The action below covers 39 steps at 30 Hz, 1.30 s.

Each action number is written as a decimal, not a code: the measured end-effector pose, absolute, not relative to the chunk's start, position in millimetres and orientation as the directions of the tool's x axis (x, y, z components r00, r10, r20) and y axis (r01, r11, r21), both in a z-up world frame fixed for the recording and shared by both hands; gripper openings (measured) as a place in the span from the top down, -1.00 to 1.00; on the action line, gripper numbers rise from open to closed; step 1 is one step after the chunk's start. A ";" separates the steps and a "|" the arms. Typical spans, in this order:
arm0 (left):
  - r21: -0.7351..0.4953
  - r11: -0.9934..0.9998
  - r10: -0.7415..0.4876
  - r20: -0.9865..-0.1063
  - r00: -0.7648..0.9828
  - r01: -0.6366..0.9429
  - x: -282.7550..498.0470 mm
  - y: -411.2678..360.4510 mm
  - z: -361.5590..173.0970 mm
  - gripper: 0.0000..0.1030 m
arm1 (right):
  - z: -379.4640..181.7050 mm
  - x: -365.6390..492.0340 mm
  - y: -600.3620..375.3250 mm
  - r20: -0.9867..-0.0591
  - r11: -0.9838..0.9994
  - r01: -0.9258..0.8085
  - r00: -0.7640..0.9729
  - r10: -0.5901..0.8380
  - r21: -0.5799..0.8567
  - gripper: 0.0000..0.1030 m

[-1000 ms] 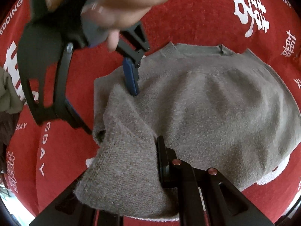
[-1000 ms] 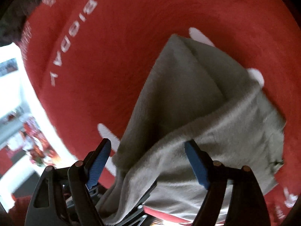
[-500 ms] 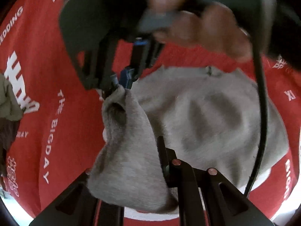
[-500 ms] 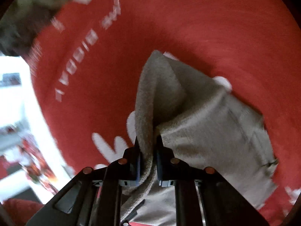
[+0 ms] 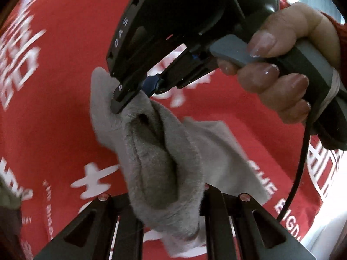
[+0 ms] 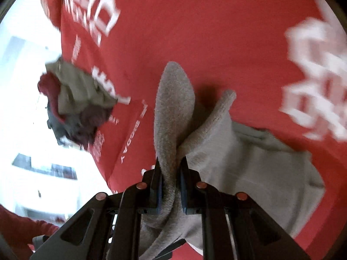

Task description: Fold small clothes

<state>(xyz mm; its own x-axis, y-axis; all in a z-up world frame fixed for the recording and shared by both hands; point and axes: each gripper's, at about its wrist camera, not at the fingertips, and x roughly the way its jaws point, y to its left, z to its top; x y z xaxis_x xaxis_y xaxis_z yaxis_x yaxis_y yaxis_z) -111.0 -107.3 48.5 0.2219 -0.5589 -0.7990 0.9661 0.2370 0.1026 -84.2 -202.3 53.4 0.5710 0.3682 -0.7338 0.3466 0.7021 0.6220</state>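
Both grippers still pinch the grey sweater (image 5: 164,169); the right gripper (image 6: 171,184) has lifted it higher off the red cloth (image 6: 216,32), and the left gripper (image 5: 167,197) holds too.

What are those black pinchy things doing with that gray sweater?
A person is folding a small gray sweater on a red cloth. The right gripper and the left gripper are each clamped on a bunch of it, lifting that part up. Other clothes sit in a pile nearby.
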 end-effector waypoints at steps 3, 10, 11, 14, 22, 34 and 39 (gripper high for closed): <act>0.109 0.155 -0.533 -0.828 0.176 0.982 -147.8 -132.0 23.9 0.74 | 29.1 -141.3 -239.2 -0.746 0.649 0.443 0.591 0.308 0.619 0.72; 0.113 0.049 -0.412 -0.903 0.123 0.992 -195.8 -152.6 -46.2 0.74 | -85.7 -223.1 -265.0 -0.816 0.496 0.653 0.507 0.277 0.573 0.72; 0.121 0.045 -0.406 -0.905 0.129 0.992 -198.6 -152.0 -50.1 0.74 | -96.2 -226.7 -264.4 -0.810 0.487 0.651 0.515 0.280 0.582 0.71; 0.122 0.058 -0.403 -0.905 0.135 0.991 -197.0 -151.2 -48.7 0.73 | -101.4 -227.2 -263.6 -0.792 0.468 0.644 0.547 0.271 0.605 0.68; 0.086 0.079 -0.438 -0.892 0.113 0.993 -181.7 -119.6 0.5 -0.62 | -80.7 -253.7 -262.7 -0.801 0.412 0.688 0.531 0.277 0.598 -0.19; -0.002 0.487 -0.198 -0.974 0.109 0.873 -48.9 -69.3 -46.4 -0.62 | -76.1 -313.9 -179.4 -0.769 0.324 0.700 0.542 0.339 0.636 0.03; 0.027 0.455 -0.170 -0.979 0.117 0.890 -52.7 -64.9 -62.3 -0.62 | -70.9 -304.6 -175.2 -0.793 0.377 0.697 0.529 0.303 0.609 0.75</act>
